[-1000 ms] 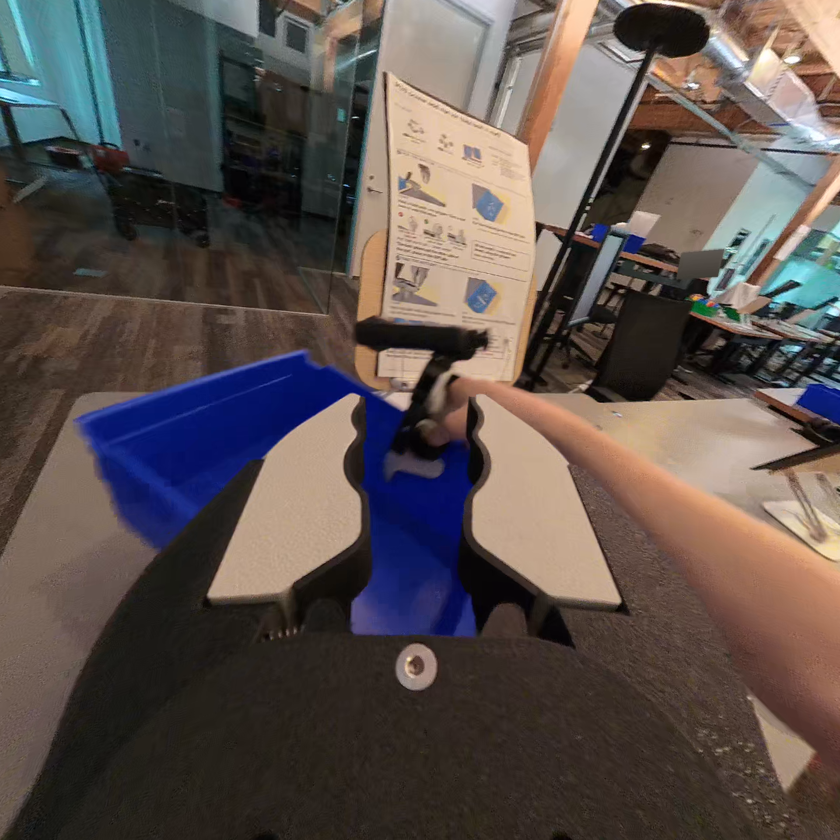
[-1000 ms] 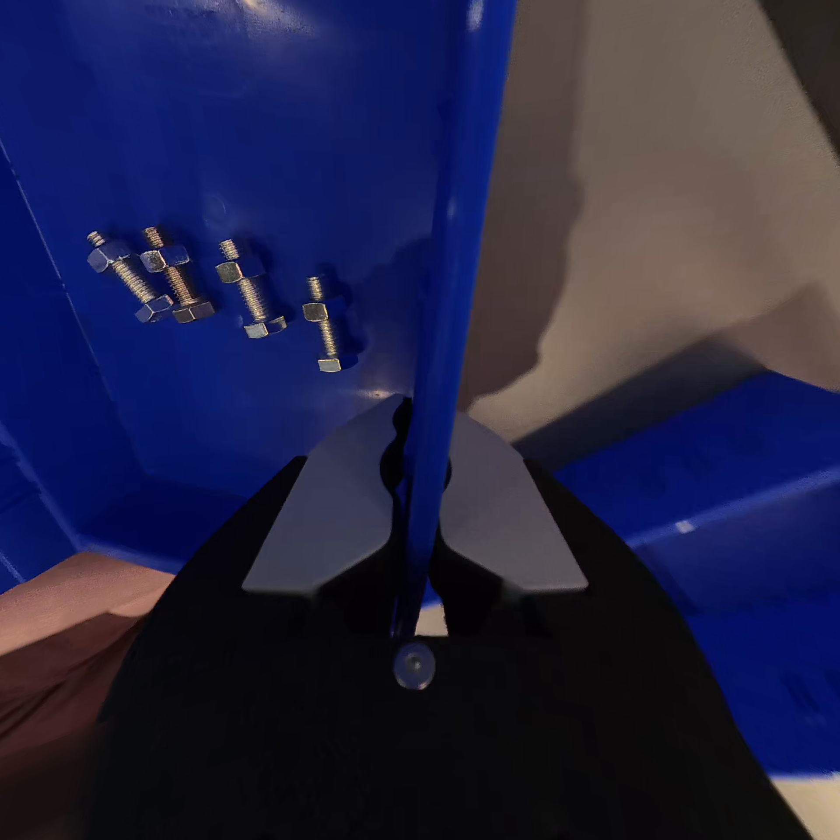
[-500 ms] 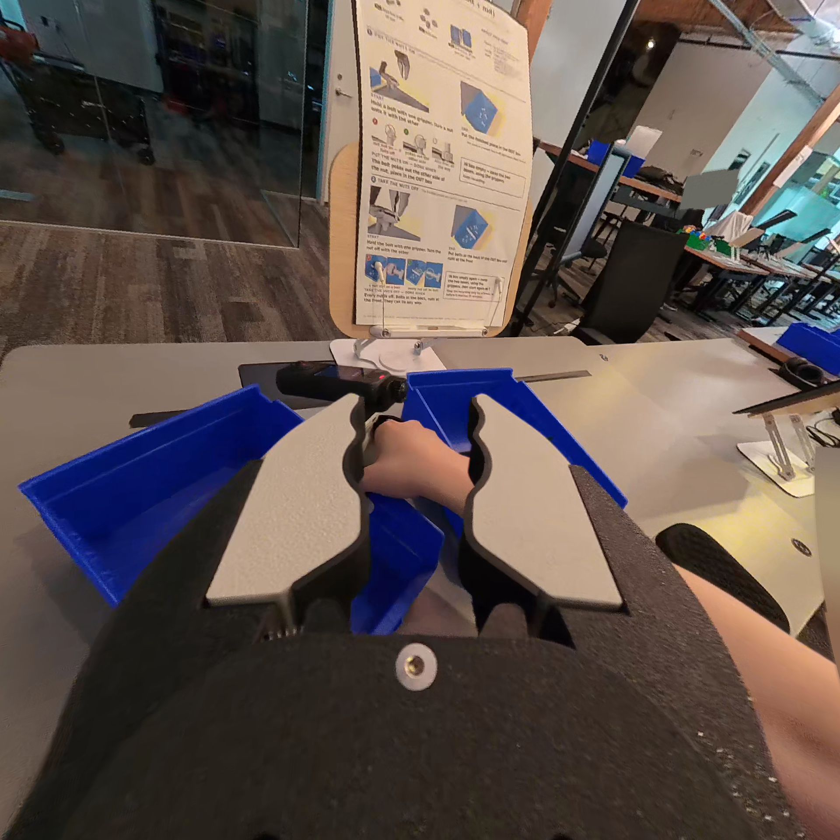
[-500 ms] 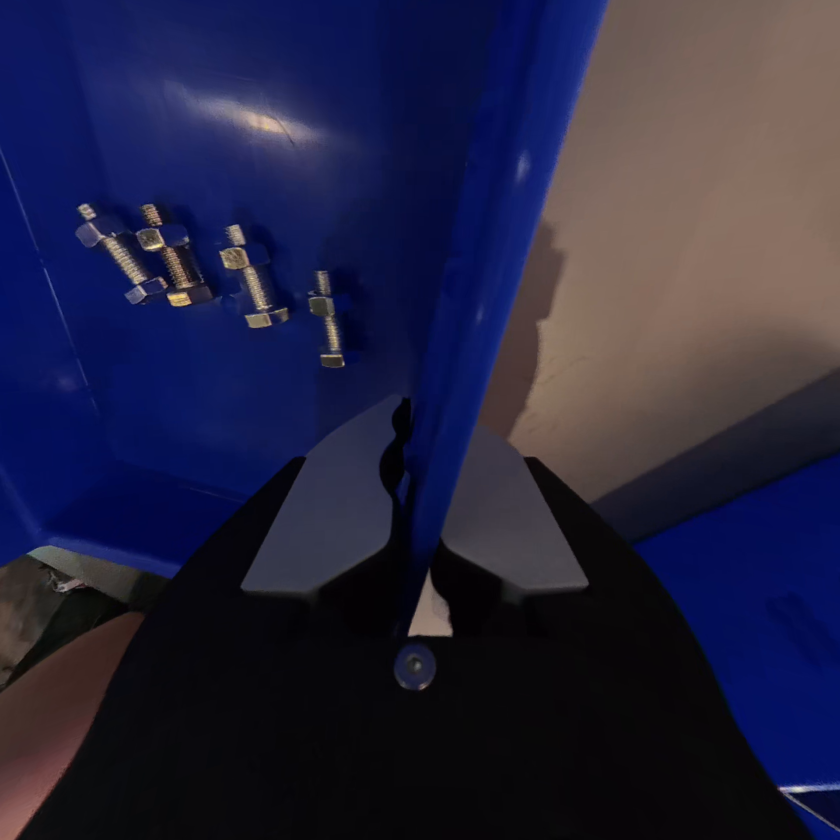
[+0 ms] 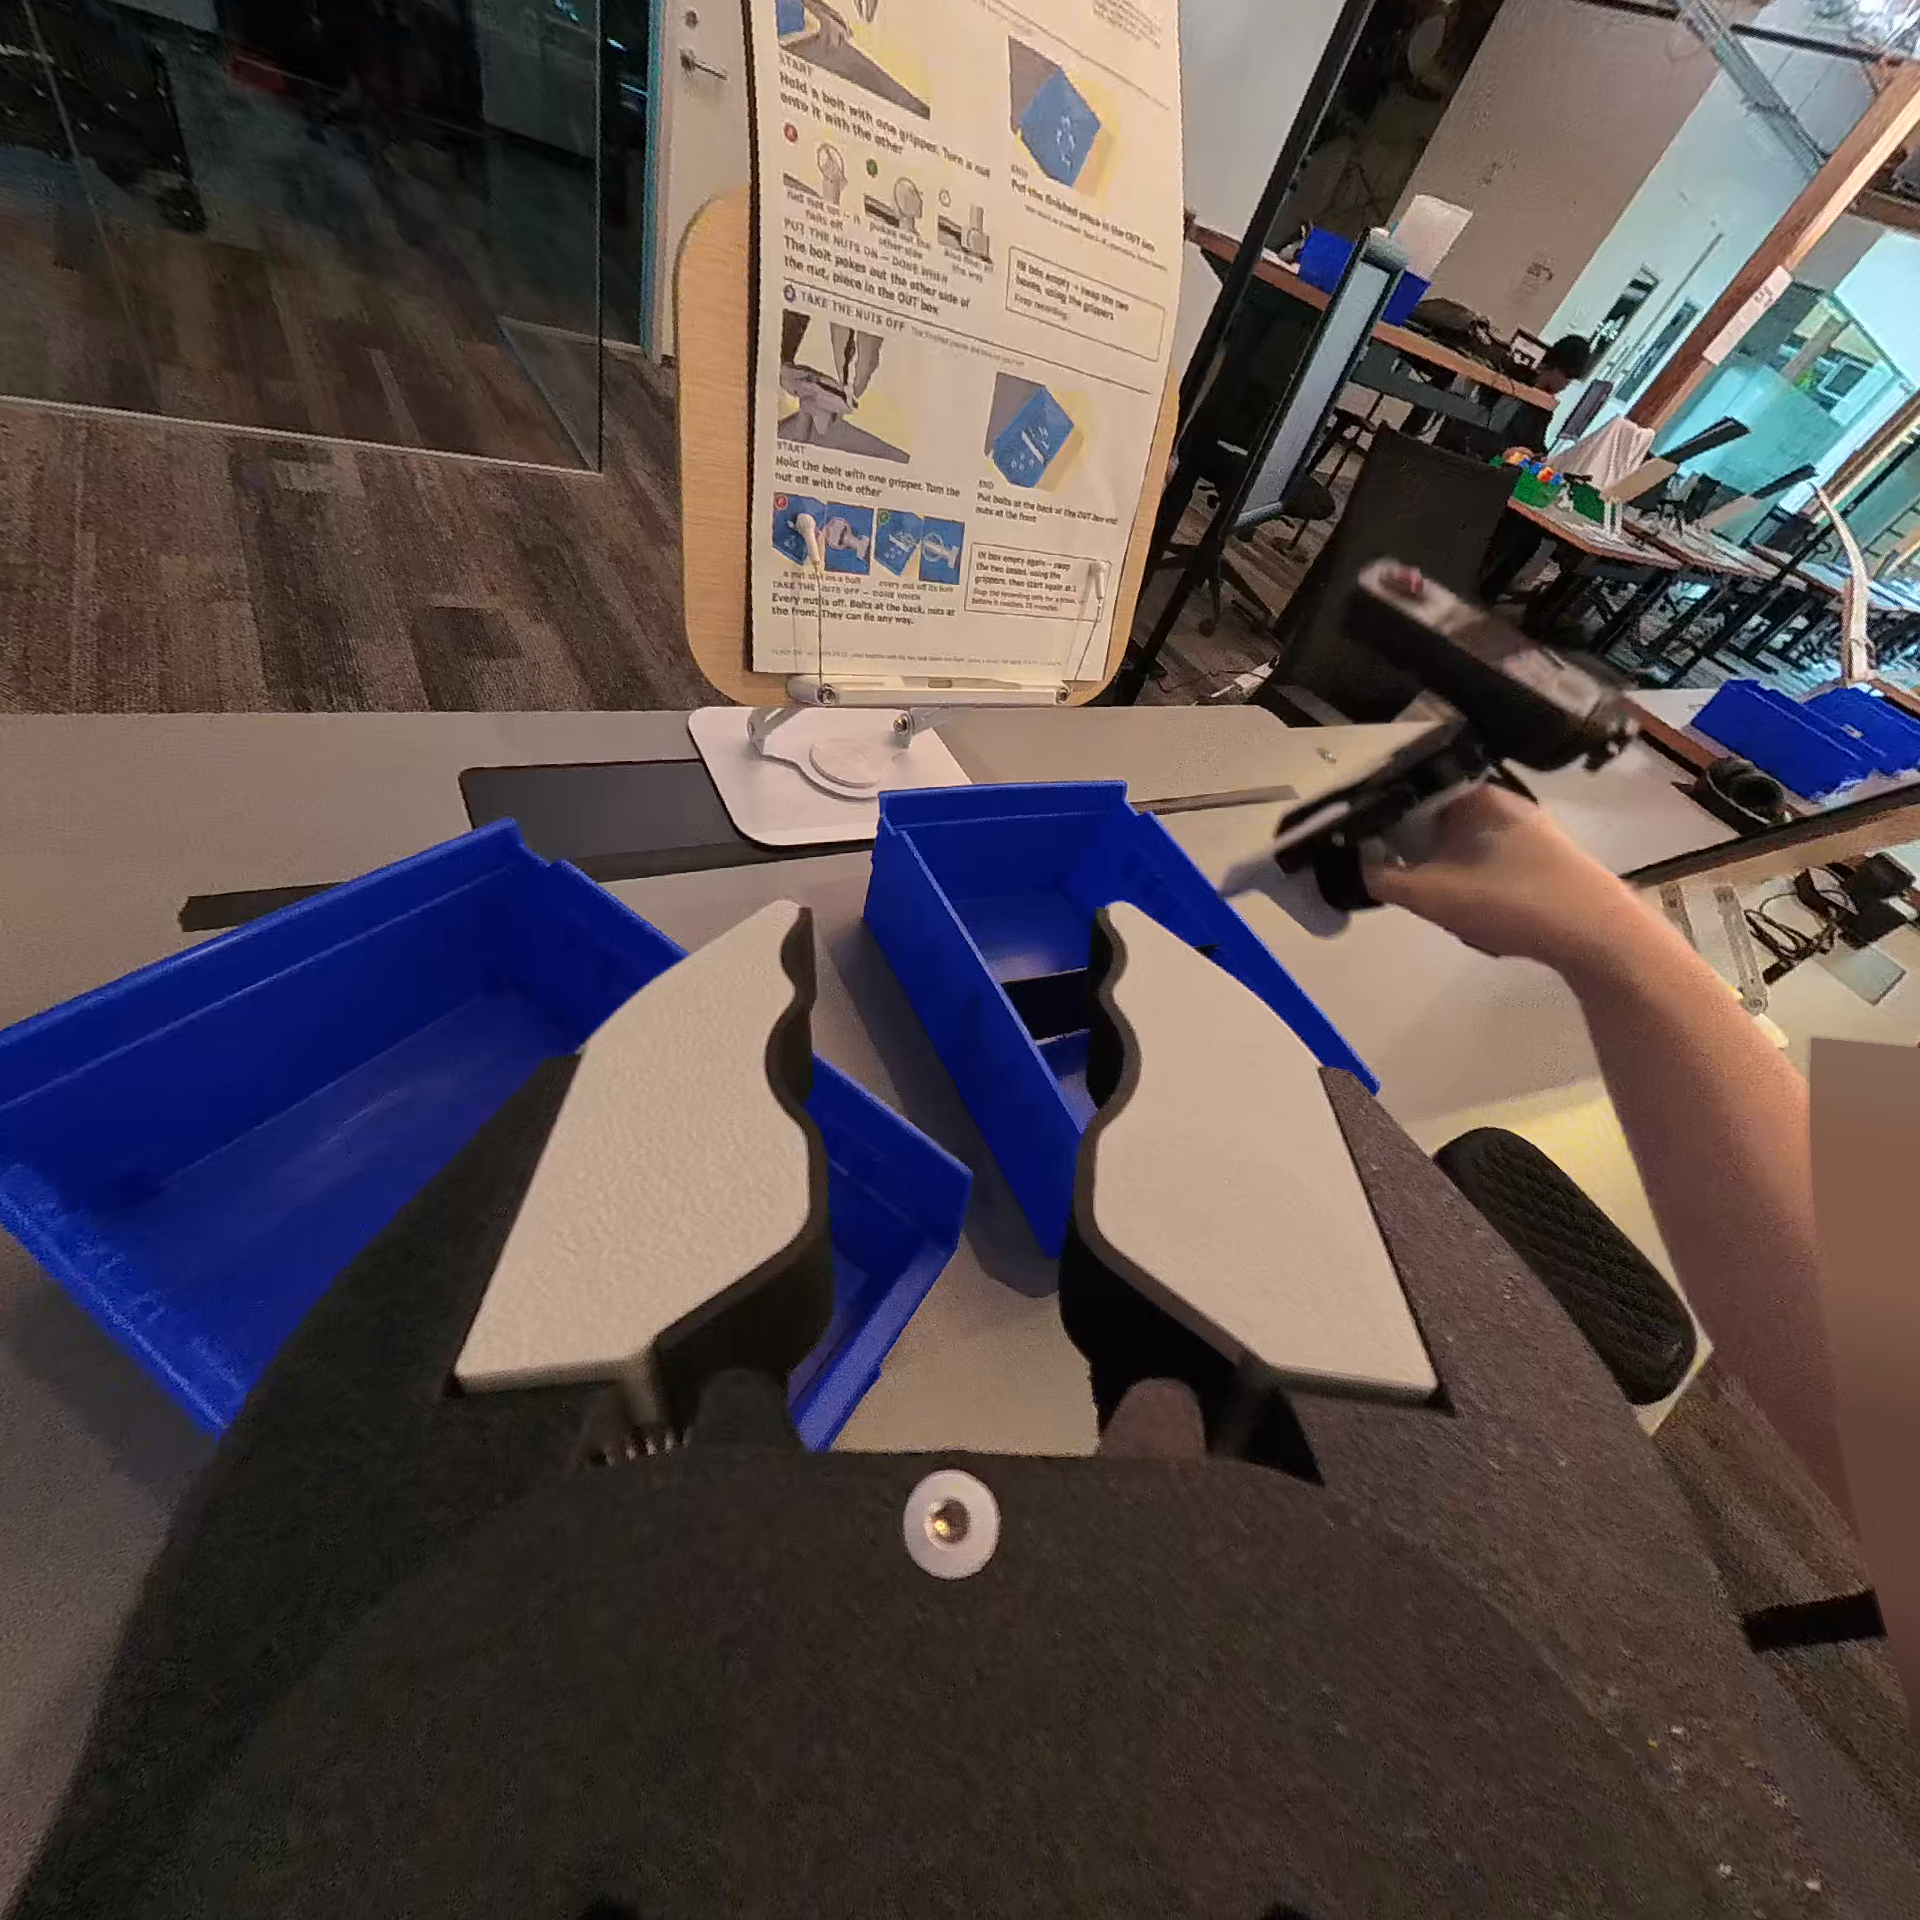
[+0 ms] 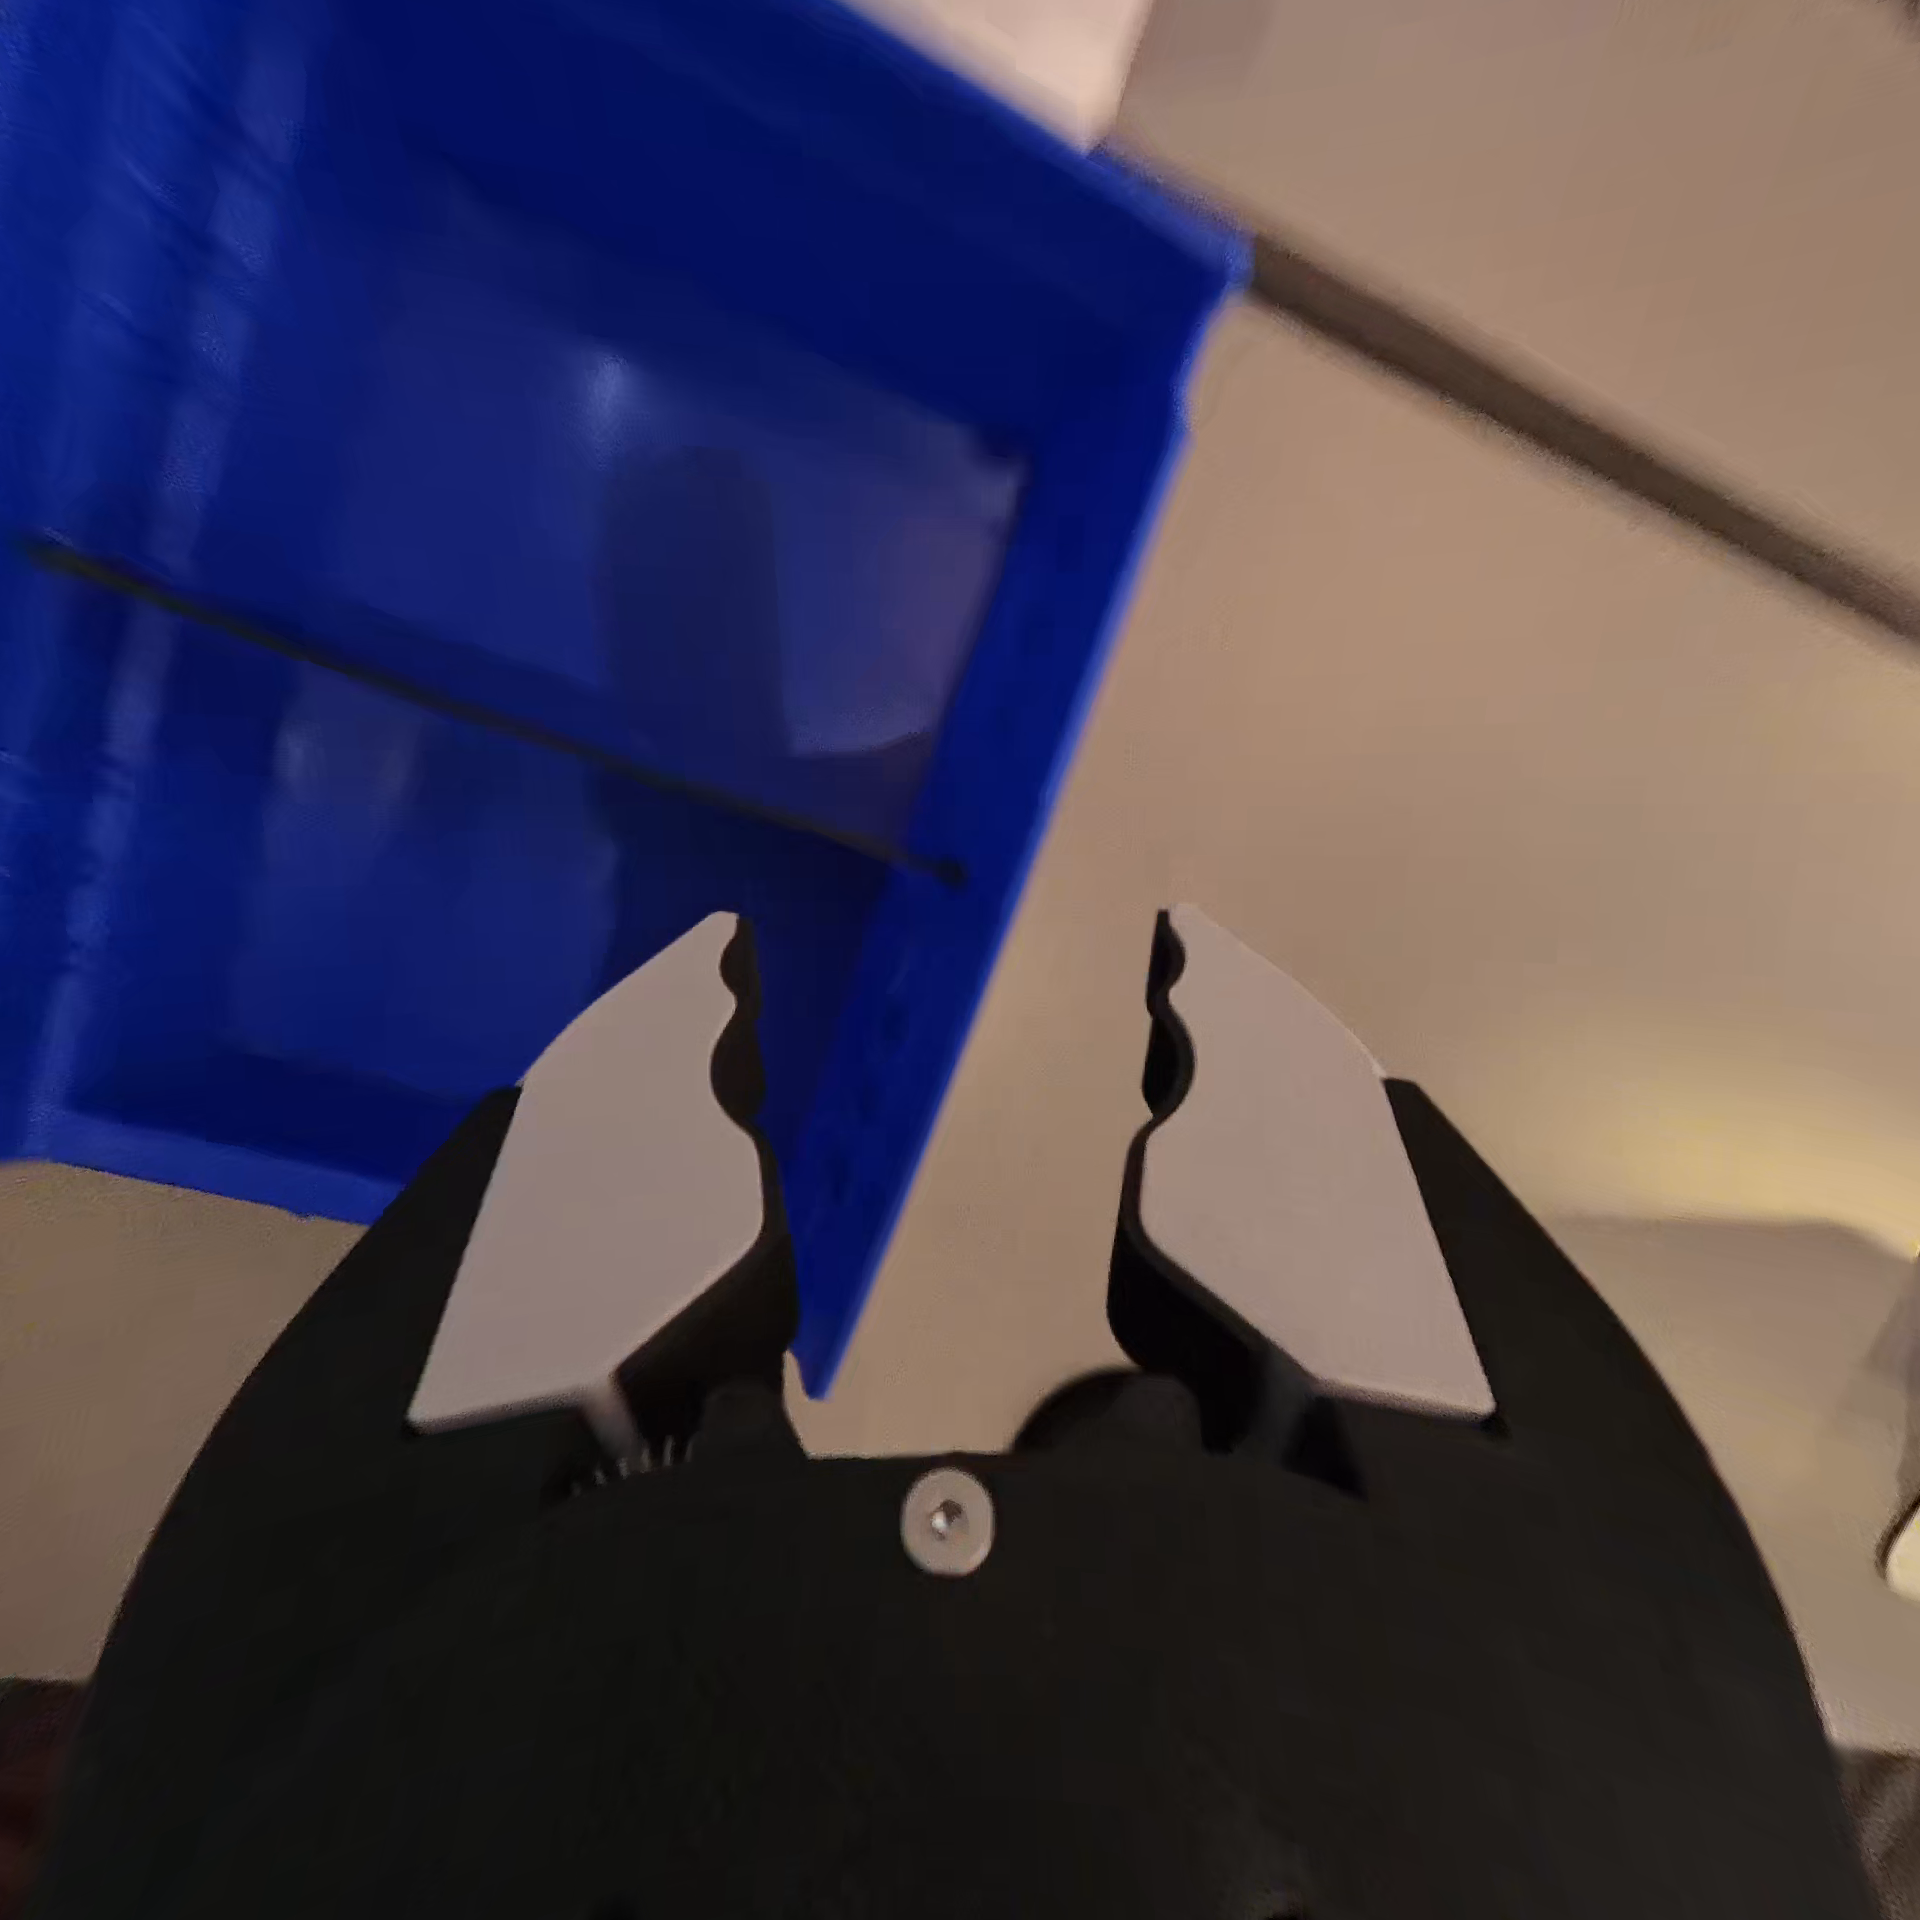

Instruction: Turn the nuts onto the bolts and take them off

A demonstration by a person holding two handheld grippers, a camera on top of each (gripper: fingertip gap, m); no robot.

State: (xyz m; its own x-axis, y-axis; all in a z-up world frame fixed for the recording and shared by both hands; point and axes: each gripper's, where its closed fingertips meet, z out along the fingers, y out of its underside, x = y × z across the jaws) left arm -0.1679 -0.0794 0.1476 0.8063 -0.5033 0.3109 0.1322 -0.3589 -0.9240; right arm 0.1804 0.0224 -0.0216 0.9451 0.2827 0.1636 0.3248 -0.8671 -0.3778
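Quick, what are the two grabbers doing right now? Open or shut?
Left gripper: open, holding nothing.
Right gripper: open, holding nothing; the blue bin's wall is between its jaws but not gripped.

Even indoor light on the desk (image 5: 312,790), wide-angle bending at the left view's edges, far right tongs (image 5: 1262,868) motion-smeared, right view dimmer and warm, blue bin (image 6: 1091,644) blurred, soft glare spots inside it

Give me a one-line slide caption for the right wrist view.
Open right tongs hover over the side wall of a divided blue bin on a grey table.
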